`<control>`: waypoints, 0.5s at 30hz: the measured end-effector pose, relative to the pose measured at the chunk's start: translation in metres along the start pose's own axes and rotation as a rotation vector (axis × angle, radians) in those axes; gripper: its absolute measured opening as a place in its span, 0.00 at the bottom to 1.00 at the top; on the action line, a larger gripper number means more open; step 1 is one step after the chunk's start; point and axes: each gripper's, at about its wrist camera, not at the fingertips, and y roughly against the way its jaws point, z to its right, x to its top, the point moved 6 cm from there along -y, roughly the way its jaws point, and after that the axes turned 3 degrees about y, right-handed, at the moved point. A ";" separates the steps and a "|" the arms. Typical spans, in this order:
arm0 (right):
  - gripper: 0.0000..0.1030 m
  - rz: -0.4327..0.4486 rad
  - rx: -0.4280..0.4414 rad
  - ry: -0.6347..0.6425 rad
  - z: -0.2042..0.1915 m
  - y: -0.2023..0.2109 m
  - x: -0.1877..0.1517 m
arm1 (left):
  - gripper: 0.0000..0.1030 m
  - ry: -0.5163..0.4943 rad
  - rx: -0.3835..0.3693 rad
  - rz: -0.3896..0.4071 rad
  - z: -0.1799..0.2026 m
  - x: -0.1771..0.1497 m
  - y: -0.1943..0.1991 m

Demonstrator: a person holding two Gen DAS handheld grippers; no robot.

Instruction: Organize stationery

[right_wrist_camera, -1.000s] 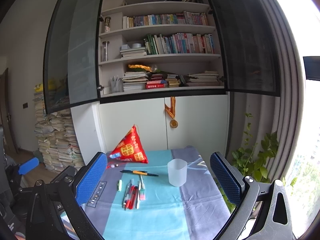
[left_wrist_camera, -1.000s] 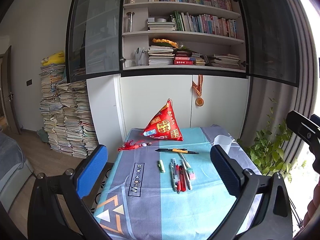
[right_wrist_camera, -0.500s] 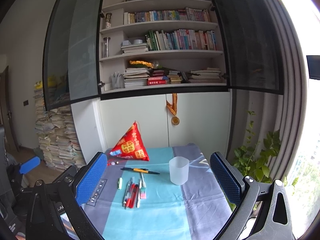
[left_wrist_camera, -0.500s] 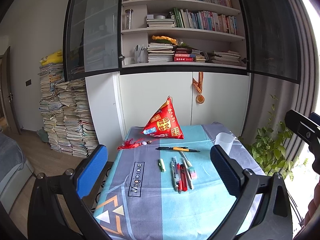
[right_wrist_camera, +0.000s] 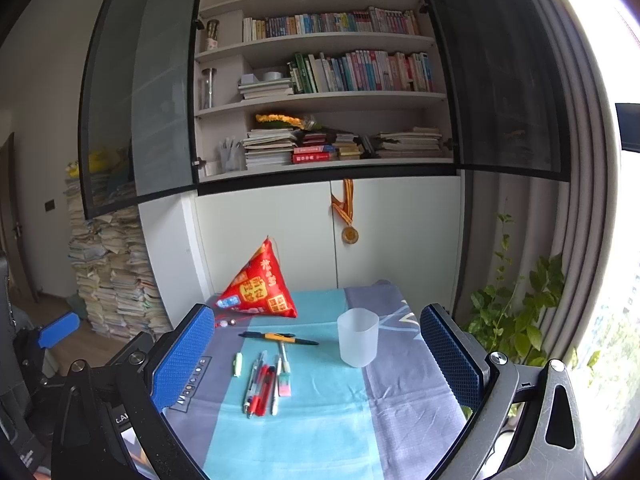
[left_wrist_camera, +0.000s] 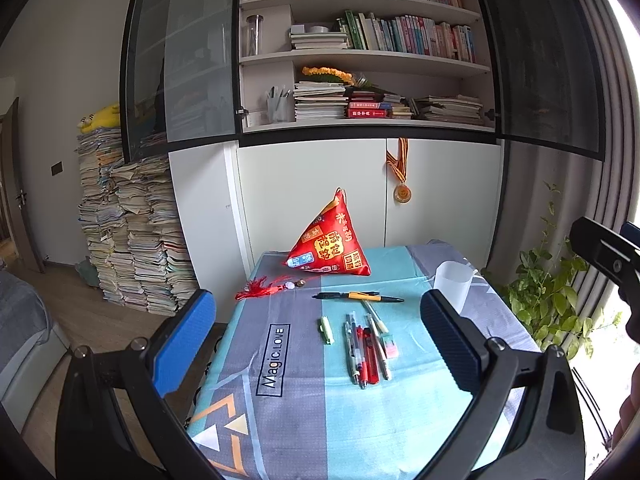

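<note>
Several pens (left_wrist_camera: 366, 350) lie side by side in the middle of the cloth-covered table (left_wrist_camera: 400, 412); they also show in the right wrist view (right_wrist_camera: 262, 386). A black-and-yellow pen (left_wrist_camera: 358, 297) (right_wrist_camera: 280, 337) lies crosswise behind them. A small green cap (left_wrist_camera: 327, 329) (right_wrist_camera: 238, 364) lies to their left. A frosted plastic cup (right_wrist_camera: 358, 342) (left_wrist_camera: 452, 282) stands upright at the right. My left gripper (left_wrist_camera: 316, 344) is open and empty above the near table. My right gripper (right_wrist_camera: 318, 364) is open and empty, held high over the table.
A red pyramid-shaped cushion (left_wrist_camera: 330, 246) with a red tassel (left_wrist_camera: 262, 287) sits at the table's far side. A cabinet with a hanging medal (left_wrist_camera: 402, 192) stands behind. Paper stacks (left_wrist_camera: 132, 224) fill the left floor; a plant (left_wrist_camera: 548, 292) is at right.
Both grippers have tilted up slightly and drifted a little; the table contents sit lower in both views. Nothing on the table has moved.
</note>
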 end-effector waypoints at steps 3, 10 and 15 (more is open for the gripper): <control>1.00 -0.008 0.002 -0.001 0.001 -0.005 -0.002 | 0.99 0.000 0.003 -0.006 0.000 -0.002 -0.003; 1.00 -0.036 0.008 -0.006 0.003 -0.019 -0.010 | 0.99 -0.010 0.012 -0.028 0.002 -0.008 -0.015; 1.00 -0.068 0.013 -0.013 0.003 -0.032 -0.017 | 0.99 -0.018 0.018 -0.068 0.000 -0.019 -0.032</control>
